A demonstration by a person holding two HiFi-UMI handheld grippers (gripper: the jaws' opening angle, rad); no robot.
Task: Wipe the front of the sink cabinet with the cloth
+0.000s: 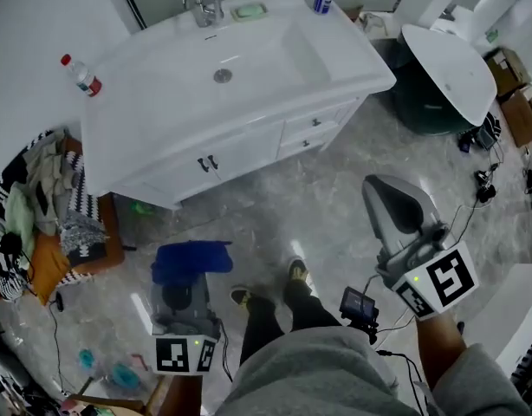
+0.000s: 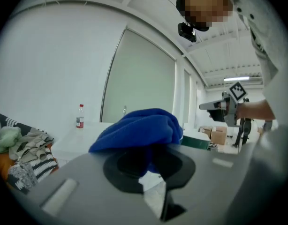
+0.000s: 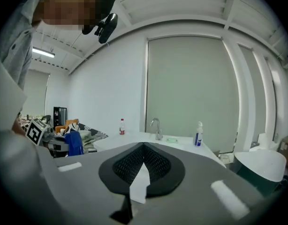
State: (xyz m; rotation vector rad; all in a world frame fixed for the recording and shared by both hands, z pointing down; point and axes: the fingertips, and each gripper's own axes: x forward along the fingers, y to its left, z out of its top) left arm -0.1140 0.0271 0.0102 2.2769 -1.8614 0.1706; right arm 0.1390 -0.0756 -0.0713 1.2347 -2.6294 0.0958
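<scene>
Over grey marbled floor tiles (image 1: 318,215), hovering well back from white sink cabinet with small dark handles (image 1: 249,150). Pinching crumpled blue fleece cloth (image 1: 192,261) between clamped jaws of left gripper (image 1: 189,277), with most of it bunching just beyond the tips. Holding right gripper (image 1: 392,193) empty, jaws pressing together, aiming toward cabinet front, ahead and well apart.

The head view looks steeply down, with the sink cabinet (image 1: 240,150) at 12 o'clock. Both gripper views look across toward it from low down, sharing its top.
</scene>
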